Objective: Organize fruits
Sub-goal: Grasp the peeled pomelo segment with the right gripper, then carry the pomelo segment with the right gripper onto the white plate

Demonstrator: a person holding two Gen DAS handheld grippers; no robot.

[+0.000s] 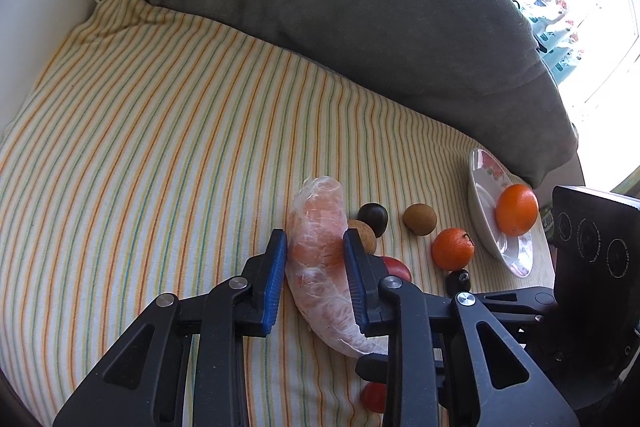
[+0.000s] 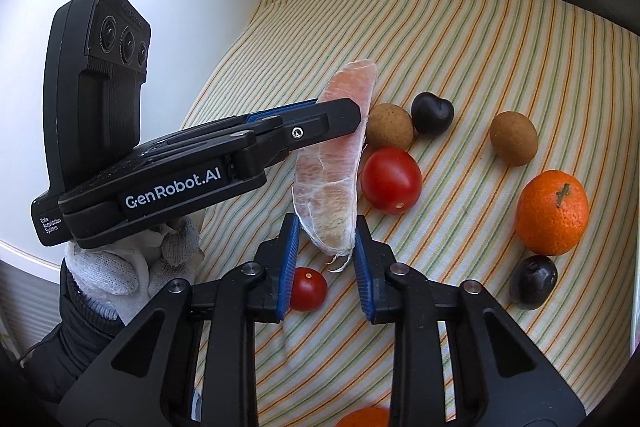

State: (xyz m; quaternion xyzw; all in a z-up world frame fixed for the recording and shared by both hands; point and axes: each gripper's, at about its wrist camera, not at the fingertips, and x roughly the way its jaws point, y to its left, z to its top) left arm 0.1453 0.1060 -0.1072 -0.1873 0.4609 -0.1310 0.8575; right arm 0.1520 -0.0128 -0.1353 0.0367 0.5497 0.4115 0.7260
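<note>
Nearest in our left wrist view, the left gripper (image 1: 316, 259) has its blue ribbed jaws clamped on the middle of a peeled pomelo segment (image 1: 320, 255), pale pink with white stringy membrane, curved like a crescent. In our right wrist view the right gripper (image 2: 326, 255) brackets the segment's near tip with narrowly parted jaws; we cannot tell whether the pads touch it.

Only the right view shows the white knit-gloved hand (image 2: 128, 267) under the left device, the large glossy red tomato (image 2: 391, 181) whole, and the small tomato (image 2: 307, 289) beside the near pad. Just beyond lie a rough tan longan (image 2: 389, 126), a smooth dark cherry (image 2: 432, 113) and a second longan (image 2: 513, 137); to the right sit a dimpled tangerine (image 2: 552, 211) and a dark grape (image 2: 533, 281).

Only the left view shows the far floral plate (image 1: 486, 203), tilted, holding an orange (image 1: 516, 209). Everything rests on a striped cloth (image 1: 140, 147) before a grey cushion (image 1: 340, 7).
</note>
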